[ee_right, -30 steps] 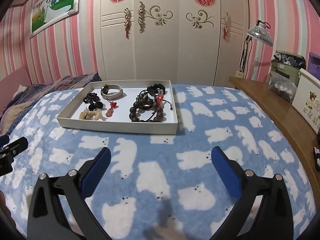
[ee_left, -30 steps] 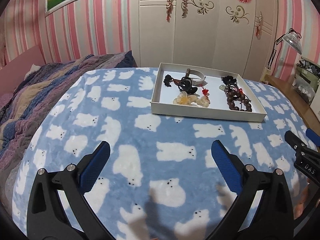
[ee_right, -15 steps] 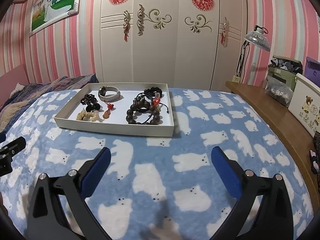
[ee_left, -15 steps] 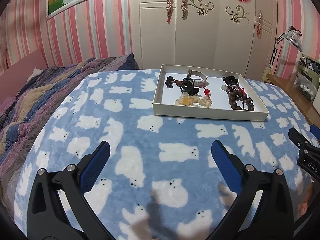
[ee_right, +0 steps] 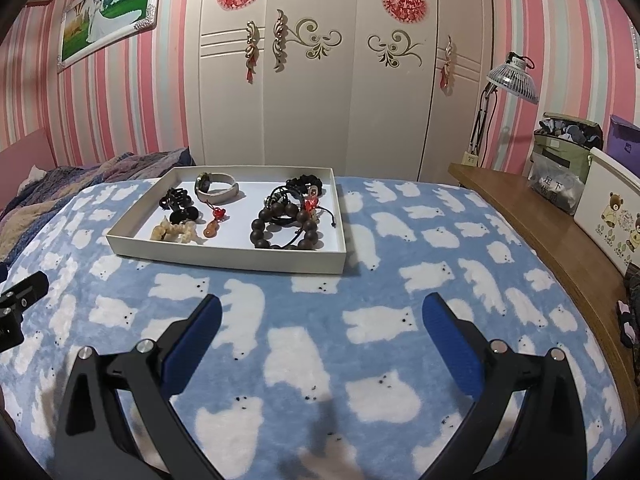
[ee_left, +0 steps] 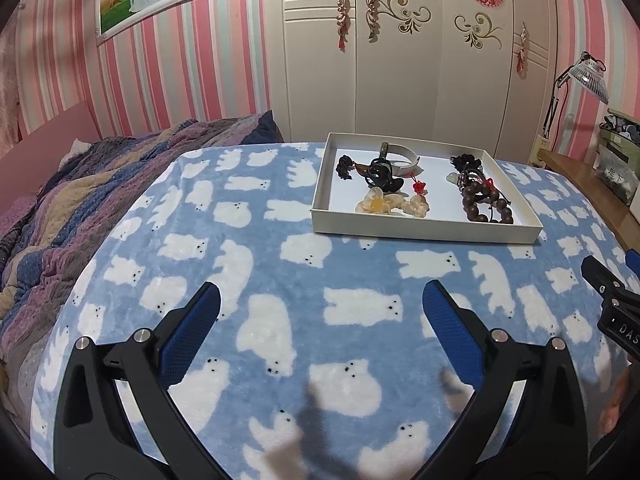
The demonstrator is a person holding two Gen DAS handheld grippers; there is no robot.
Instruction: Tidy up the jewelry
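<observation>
Both hand-held grippers, left [ee_left: 320, 312] and right [ee_right: 320, 314], are hovering spread and empty over the bed's blanket [ee_right: 400, 320], all jewelry [ee_right: 286, 222] lying in the tray [ee_right: 224, 257], fitting sorted or unsorted.

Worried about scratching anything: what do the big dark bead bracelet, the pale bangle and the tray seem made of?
Dark bead bracelet: probably polished wood, brown with soft sheen. Pale bangle: smooth and rigid, maybe stone or plastic; unclear. Tray: looks like matte off-white cardboard, thin straight walls.
</observation>
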